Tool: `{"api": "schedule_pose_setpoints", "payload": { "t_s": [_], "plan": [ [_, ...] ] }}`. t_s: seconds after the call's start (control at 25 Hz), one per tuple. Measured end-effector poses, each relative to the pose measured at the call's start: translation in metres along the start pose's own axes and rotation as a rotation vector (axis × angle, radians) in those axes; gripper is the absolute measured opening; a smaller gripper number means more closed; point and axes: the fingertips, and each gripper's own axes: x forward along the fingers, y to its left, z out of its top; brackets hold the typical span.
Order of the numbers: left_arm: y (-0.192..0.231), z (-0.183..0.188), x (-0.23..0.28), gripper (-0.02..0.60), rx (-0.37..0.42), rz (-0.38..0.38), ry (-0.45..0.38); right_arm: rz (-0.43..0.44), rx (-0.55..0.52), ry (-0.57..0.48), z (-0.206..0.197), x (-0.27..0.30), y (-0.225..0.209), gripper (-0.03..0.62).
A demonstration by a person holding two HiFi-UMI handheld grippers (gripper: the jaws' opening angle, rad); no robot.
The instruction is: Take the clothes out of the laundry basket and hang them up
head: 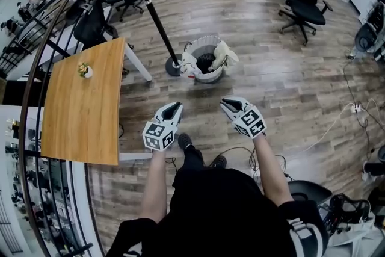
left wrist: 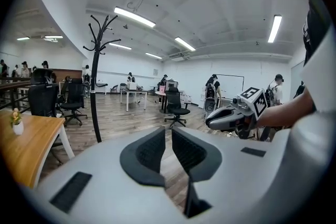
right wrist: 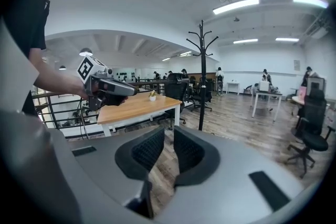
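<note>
Clothes [head: 224, 56]: likely soft, light, limp fabric, draped over the rim of the laundry basket [head: 209, 76], well ahead of both jaw pairs, probably best pinched at a bunched fold; left gripper [head: 171, 109] closed on nothing, right gripper [head: 231, 105] slightly parted, empty.
</note>
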Motion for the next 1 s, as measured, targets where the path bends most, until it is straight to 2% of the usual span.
{"api": "schedule_pose_setpoints", "payload": {
  "t_s": [0.12, 0.2, 0.24, 0.36, 0.52, 0.84, 1.0],
  "plan": [
    [0.001, 0.002, 0.002, 0.048, 0.002, -0.007, -0.002, -0.008, -0.002, -0.004, 0.001, 0.001, -0.004, 0.104],
    [0.003, 0.002, 0.004, 0.121, 0.001, -0.009, -0.001, -0.010, -0.005, -0.003, 0.002, 0.002, -0.006, 0.136],
    [0.004, 0.002, 0.006, 0.137, 0.002, -0.006, 0.001, -0.012, -0.006, -0.002, 0.002, 0.003, -0.008, 0.151],
    [0.008, 0.000, 0.010, 0.141, 0.002, -0.004, 0.007, -0.022, -0.004, 0.004, 0.001, 0.007, -0.013, 0.193],
    [0.012, 0.000, 0.014, 0.144, 0.002, -0.010, 0.006, -0.027, -0.001, 0.009, 0.000, 0.012, -0.017, 0.213],
    [0.026, 0.000, 0.026, 0.232, 0.006, -0.045, -0.017, -0.027, 0.001, 0.027, -0.003, 0.032, -0.029, 0.284],
    [0.042, 0.003, 0.036, 0.265, -0.006, -0.052, -0.007, -0.023, 0.006, 0.035, 0.003, 0.046, -0.036, 0.295]
  ]
}}
